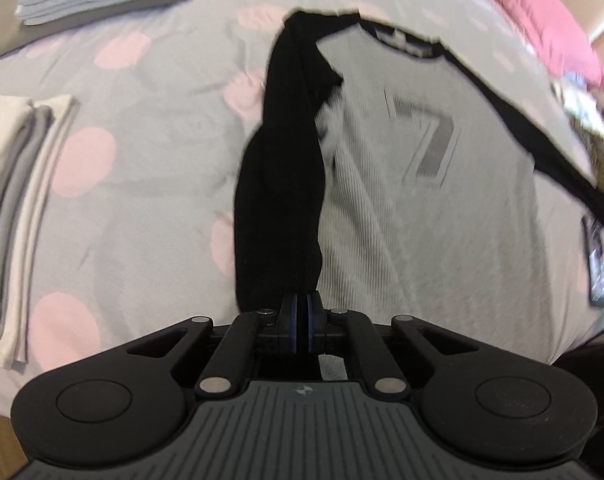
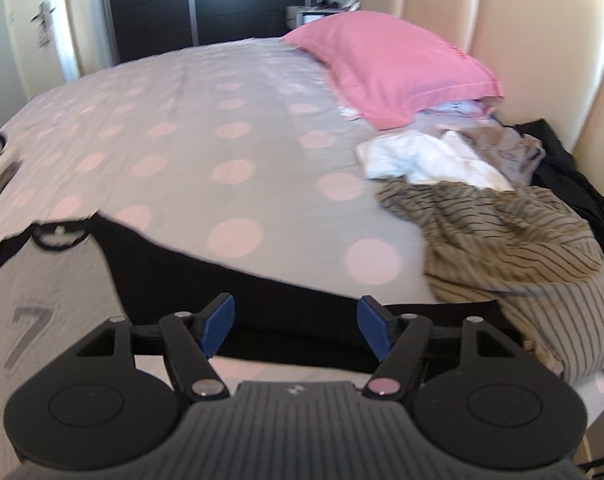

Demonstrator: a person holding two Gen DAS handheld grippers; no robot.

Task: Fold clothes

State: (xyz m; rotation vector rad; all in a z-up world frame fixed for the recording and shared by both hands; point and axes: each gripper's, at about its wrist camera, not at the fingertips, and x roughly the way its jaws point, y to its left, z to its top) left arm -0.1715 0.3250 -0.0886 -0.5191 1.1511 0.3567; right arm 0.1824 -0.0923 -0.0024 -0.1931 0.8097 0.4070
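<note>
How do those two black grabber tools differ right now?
The left gripper has its jaws shut on the shirt's black sleeve; the right gripper is wide open and holds nothing. The left lifts the sleeve over the grey shirt; the right hangs above the other black sleeve. Both have blue pads.

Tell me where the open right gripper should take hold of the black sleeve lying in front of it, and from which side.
Probably at the cuff end of the black sleeve, which lies flat across the bed beside the striped garment. Bring the right gripper, jaws wide apart, down from above the near edge and pinch the hem; flat fabric offers no other edge.
</note>
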